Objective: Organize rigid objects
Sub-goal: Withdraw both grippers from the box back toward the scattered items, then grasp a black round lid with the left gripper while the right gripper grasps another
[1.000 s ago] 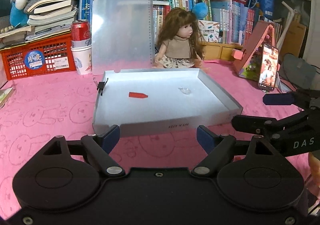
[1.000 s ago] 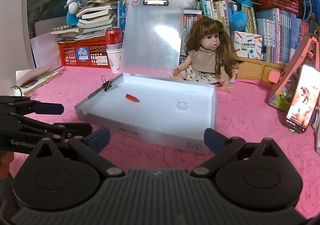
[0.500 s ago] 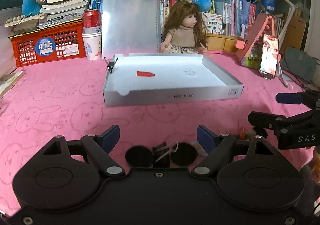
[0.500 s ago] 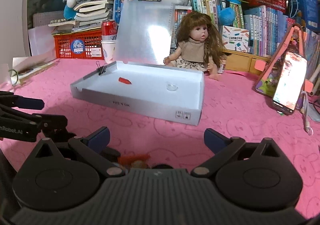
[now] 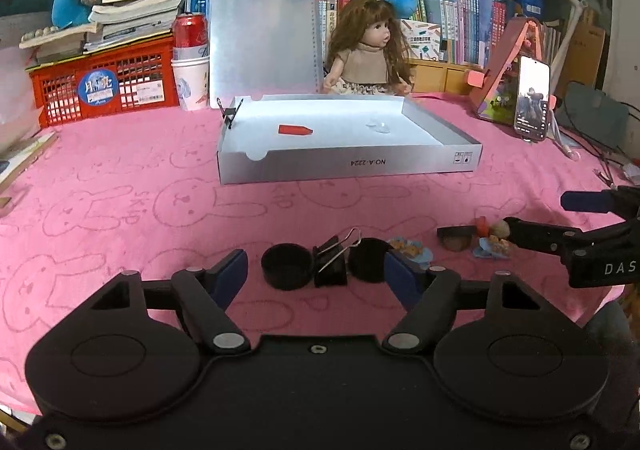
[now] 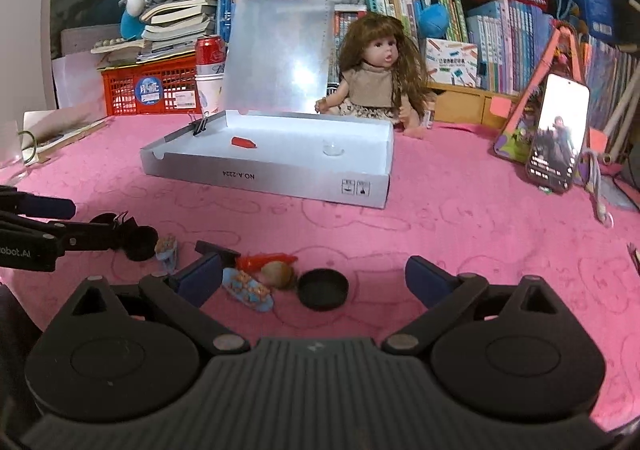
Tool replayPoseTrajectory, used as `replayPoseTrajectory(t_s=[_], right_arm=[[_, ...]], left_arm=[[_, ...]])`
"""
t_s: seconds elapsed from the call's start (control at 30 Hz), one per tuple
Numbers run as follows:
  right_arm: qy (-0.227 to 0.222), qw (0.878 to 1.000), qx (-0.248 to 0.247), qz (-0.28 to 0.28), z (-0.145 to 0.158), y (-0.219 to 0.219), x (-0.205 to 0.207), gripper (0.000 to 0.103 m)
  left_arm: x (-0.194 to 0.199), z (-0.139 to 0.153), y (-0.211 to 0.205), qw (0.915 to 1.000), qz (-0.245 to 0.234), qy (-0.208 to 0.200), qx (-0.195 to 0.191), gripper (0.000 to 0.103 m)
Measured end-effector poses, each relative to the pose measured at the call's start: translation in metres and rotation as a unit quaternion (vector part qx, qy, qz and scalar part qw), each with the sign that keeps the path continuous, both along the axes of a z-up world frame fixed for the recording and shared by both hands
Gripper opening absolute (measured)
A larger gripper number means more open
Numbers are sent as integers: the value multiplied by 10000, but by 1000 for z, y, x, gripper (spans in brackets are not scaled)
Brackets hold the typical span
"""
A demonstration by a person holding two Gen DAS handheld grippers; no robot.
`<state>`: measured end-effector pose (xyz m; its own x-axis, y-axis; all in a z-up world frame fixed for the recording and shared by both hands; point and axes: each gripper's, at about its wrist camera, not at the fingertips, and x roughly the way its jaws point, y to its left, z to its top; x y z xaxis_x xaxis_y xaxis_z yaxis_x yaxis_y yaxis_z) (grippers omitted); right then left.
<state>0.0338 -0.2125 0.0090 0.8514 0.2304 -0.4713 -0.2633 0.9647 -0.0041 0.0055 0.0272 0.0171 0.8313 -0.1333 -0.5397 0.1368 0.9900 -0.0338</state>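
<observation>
A shallow white box (image 5: 348, 166) (image 6: 264, 180) lies on the pink cloth and holds a red piece (image 5: 294, 129) (image 6: 244, 142) and a small clear piece (image 5: 378, 126) (image 6: 334, 149). Small items lie on the cloth near me. My left gripper (image 5: 316, 274) is open around a black cap (image 5: 286, 270), a black binder clip (image 5: 332, 264) and another black cap (image 5: 368, 258). My right gripper (image 6: 312, 276) is open around a black cap (image 6: 322, 288), a brown shell (image 6: 276, 274), a red piece (image 6: 264, 261) and a blue patterned piece (image 6: 248, 290).
A doll (image 5: 368, 54), a clipboard (image 5: 262, 34), a red crate (image 5: 104, 80), a can on a cup (image 5: 190, 62) and books stand behind the box. A phone (image 5: 530, 102) leans on a stand at the right. A binder clip (image 5: 230, 114) grips the box's left wall.
Both grippers have pulled back and down from the box. The small items on the near cloth have come into view between the fingers.
</observation>
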Motion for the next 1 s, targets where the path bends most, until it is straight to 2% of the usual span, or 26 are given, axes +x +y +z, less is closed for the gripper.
replayPoseTrajectory(t_s=[0.2,0.33,0.43,0.6,0.77,0.9,1.0], right_arm=[[-122,9997,-172,-153,-1,-5,-2,98],[-128,9992,-316,-226,-3,-8,-2,91],[-57,9991,-349,-244,-6,-9,0,88],[-60,9987,-485,-174,-11,-3,0,85],[-44,9983,-546,-221,-14,3,4,68],[-95,9983,-524,-239,-16,4,5,68],[-74,9982,-554,-222,-17,5,6,61]], left_arm=[[5,0,17,9994,326,22,-92,58],[4,-3,26,9990,436,60,-52,53],[6,-7,27,9990,429,158,-10,45],[5,-14,16,9991,332,125,213,44],[15,-16,12,9991,398,81,156,44],[22,-17,10,9989,439,50,177,44],[25,-18,9,9987,463,33,195,41]])
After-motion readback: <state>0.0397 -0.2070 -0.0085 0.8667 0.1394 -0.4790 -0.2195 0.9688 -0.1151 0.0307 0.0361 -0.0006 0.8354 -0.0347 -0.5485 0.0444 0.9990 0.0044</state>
